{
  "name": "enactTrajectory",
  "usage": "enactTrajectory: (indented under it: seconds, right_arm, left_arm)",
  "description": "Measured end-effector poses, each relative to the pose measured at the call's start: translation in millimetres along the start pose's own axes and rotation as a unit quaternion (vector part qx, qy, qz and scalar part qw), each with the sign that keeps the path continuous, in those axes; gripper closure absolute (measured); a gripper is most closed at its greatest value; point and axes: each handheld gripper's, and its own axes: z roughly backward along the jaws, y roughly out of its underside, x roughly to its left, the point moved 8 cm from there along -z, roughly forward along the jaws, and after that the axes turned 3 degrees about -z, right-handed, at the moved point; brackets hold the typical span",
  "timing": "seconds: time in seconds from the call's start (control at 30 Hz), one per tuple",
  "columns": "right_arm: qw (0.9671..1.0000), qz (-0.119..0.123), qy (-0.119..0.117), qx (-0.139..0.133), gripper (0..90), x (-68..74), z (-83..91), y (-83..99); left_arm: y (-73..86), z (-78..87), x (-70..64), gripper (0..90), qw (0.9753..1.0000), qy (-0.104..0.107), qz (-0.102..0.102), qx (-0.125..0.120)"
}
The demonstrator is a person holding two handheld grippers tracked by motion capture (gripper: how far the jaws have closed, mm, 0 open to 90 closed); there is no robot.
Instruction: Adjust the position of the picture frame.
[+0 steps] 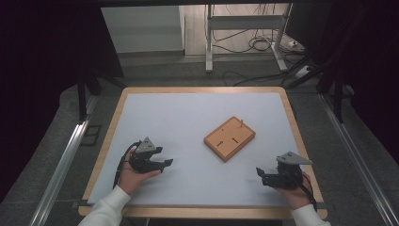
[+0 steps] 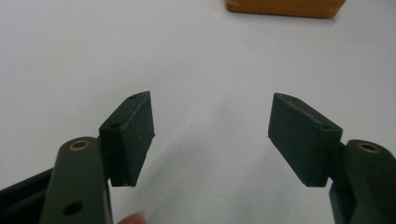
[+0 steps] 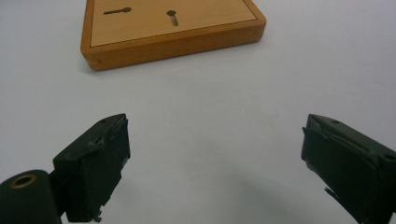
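A flat wooden board (image 1: 229,138) lies on the white table mat, right of centre, with two small slots in its top and a thin peg standing at its far corner. My left gripper (image 1: 165,165) rests low at the front left, held in a hand, jaws wide apart with nothing between them. In the left gripper view the board's edge (image 2: 285,7) shows far ahead of the gripper (image 2: 211,123). My right gripper (image 1: 260,175) sits at the front right, open and empty. The right gripper view has the board (image 3: 170,28) ahead and left of the gripper (image 3: 215,149).
The white mat (image 1: 188,122) covers a table with a wooden rim (image 1: 108,136). Beyond the far edge stand a metal frame's legs (image 1: 209,42) and loose cables (image 1: 256,44) on the floor. Dark curtains flank both sides.
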Motion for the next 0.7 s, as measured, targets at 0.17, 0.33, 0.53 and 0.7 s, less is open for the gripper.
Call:
enactTrajectory:
  seconds: [0.17, 0.33, 0.53, 0.7]
  right_arm:
    - [0.9999, 0.008, 0.008, 0.000, 10.5, -2.5, -3.6, 2.3]
    - [0.9999, 0.007, 0.010, -0.001, 12.4, -2.5, -4.3, 2.5]
    - [0.9998, 0.014, 0.012, 0.004, 13.4, -0.3, -4.7, 3.7]
    - [0.9999, 0.013, 0.011, 0.000, 15.2, -1.7, -3.6, 2.1]
  left_arm:
    - [1.5, -3.4, 4.5, 29.8, 1.0000, -0.003, 0.001, 0.000]
    - [3.2, -3.4, 7.3, 29.9, 1.0000, -0.004, -0.001, 0.002]
    - [2.1, -1.3, 6.3, 29.9, 0.9999, -0.009, -0.009, 0.001]
    - [2.9, -3.6, 6.0, 29.4, 0.9999, -0.008, -0.012, 0.004]
